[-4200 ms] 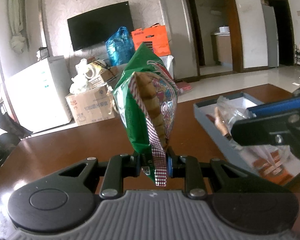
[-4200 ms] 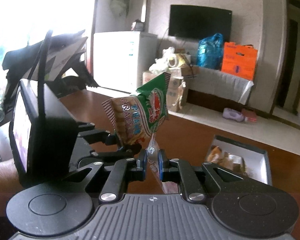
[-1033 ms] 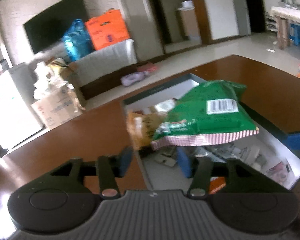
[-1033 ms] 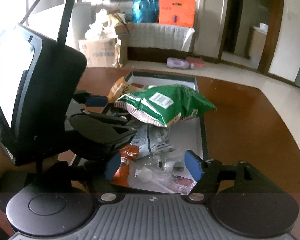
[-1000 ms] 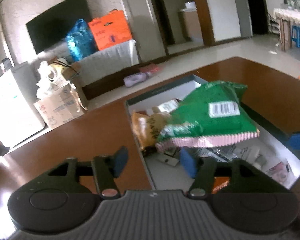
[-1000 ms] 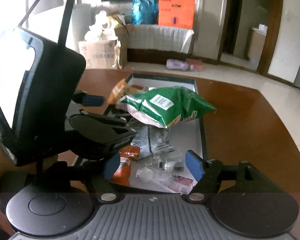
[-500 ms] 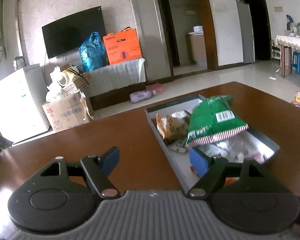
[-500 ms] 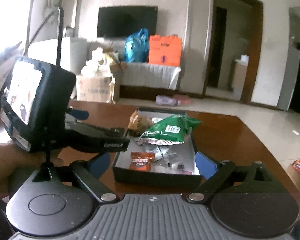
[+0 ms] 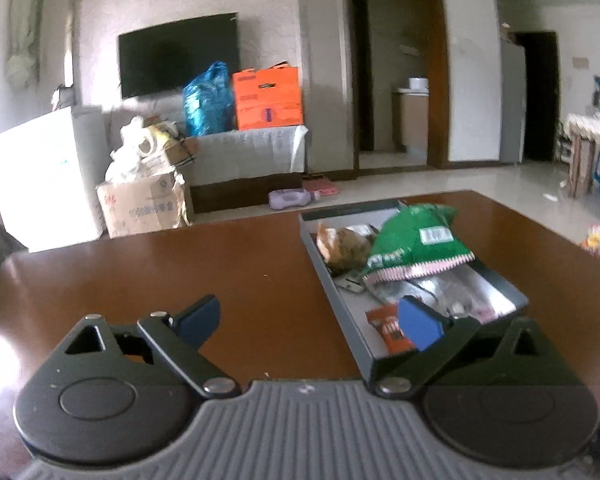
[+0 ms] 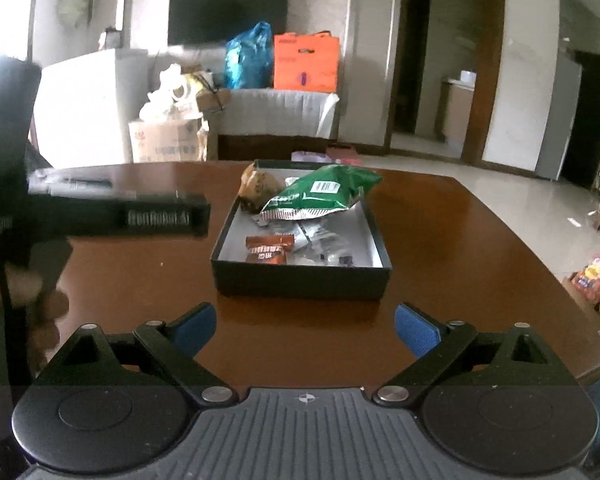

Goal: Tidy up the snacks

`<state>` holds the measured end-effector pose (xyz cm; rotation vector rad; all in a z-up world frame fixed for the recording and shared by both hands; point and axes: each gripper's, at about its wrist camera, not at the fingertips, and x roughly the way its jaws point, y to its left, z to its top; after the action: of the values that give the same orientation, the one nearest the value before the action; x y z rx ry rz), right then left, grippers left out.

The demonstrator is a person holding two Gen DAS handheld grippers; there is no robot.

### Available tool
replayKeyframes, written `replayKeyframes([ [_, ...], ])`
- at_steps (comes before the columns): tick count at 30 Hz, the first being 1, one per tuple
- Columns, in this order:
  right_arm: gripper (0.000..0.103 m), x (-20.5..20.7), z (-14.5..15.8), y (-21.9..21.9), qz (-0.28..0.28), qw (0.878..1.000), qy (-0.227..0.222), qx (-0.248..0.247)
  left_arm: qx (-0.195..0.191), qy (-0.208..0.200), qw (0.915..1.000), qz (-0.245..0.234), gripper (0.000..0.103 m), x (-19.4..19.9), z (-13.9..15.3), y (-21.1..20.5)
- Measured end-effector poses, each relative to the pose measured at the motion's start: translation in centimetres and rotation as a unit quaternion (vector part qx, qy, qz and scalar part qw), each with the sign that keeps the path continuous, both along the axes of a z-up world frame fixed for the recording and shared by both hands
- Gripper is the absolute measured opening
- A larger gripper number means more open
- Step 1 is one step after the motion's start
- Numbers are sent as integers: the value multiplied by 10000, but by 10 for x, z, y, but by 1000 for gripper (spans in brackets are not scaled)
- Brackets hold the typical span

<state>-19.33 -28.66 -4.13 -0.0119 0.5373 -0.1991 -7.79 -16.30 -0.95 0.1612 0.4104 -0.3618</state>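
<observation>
A green snack bag [image 10: 324, 194] lies in the dark box [image 10: 300, 280] on the brown table, on top of other snacks; it also shows in the left wrist view [image 9: 416, 244]. An orange-brown packet [image 10: 269, 250] and clear wrappers lie at the box's near end, and a brownish bag [image 10: 258, 188] at its far left. My right gripper [image 10: 305, 330] is open and empty, held back from the box's near wall. My left gripper [image 9: 310, 322] is open and empty, to the left of the box [image 9: 332, 280]. The left gripper's body [image 10: 112, 216] shows at the left of the right wrist view.
The brown table [image 10: 460, 240] ends at a curved edge on the right, with snack packs on the floor [image 10: 592, 276] beyond it. Behind the table are a cardboard box [image 9: 140, 208], a white fridge [image 9: 44, 168], a covered bench with blue and orange bags [image 9: 260, 100] and a wall TV.
Both grippers have let go of the snack bags, opened wide and pulled back from the box. The green bag now rests in the box.
</observation>
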Motion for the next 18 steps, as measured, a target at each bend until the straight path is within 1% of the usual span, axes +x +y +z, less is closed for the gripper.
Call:
replayKeyframes([
  [3, 97, 4, -8, 2, -12, 10000, 90, -21, 261, -116, 9995, -132, 97, -8, -8, -9],
  [5, 97, 8, -12, 3, 12, 9999, 150, -20, 335, -91, 9992, -196, 97, -7, -13, -14],
  [10, 97, 14, -17, 5, 22, 9996, 272, -65, 336, -18, 9991, -255, 97, -4, -20, -15],
  [15, 97, 17, -17, -7, -210, 9995, 244, 61, 295, 51, 9993, -236, 97, 1, -23, -12],
  [18, 97, 19, -19, -9, -228, 9993, 283, 125, 297, 78, 9994, -171, 97, 4, -24, -11],
])
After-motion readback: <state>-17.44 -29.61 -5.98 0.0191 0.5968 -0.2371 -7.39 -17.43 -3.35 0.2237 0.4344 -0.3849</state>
